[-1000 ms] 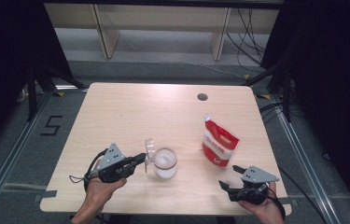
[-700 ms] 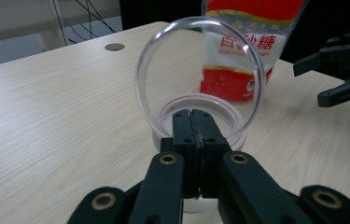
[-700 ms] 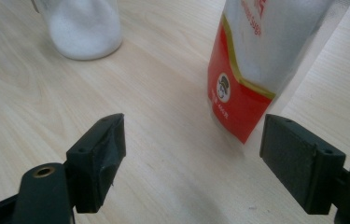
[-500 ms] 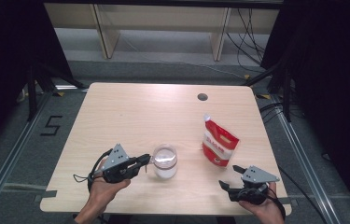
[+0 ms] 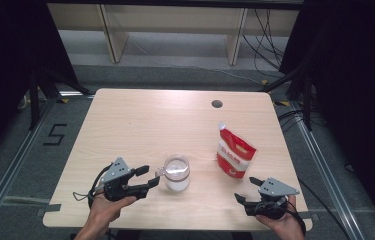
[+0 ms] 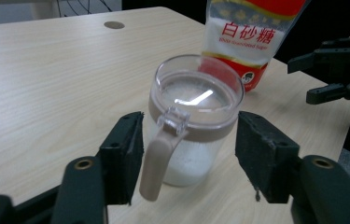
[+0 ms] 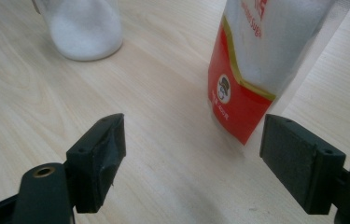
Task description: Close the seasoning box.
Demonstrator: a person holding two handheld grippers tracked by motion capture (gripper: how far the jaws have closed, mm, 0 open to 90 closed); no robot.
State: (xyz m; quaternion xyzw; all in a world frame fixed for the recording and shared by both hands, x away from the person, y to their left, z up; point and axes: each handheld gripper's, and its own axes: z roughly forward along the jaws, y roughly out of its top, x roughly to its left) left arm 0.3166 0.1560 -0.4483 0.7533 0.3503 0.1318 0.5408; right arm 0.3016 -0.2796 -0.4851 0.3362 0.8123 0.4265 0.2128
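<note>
Pale wood worktop (image 5: 140,120), seen from above, carries two things toward its near edge: a clear sugar jar (image 5: 176,173) near the middle of that edge and a red-and-white sugar pouch (image 5: 235,155) standing upright closer to the right edge, well apart from the jar. The jar is upright, part filled with white sugar, its clear flip lid (image 6: 196,88) down inside a tan collar, with a tan handle (image 6: 156,161) pointing toward the person's left hand.

The left tool (image 5: 151,176) lies level just left of the jar. In the left gripper view its jaws have just been opening and now stand spread to either side of the handle, with the handle and the lid's small tab between them but neither pad touching. That placement suggests the lid has been pressed down and let go, the handle side being the easy place to work the tab.

The right tool (image 5: 245,191) rests near the front right corner, just in front of the pouch, jaws wide apart with nothing between them. The right gripper view looks past them at the pouch's lower corner; it appears parked there, ready to take the pouch next.
</note>
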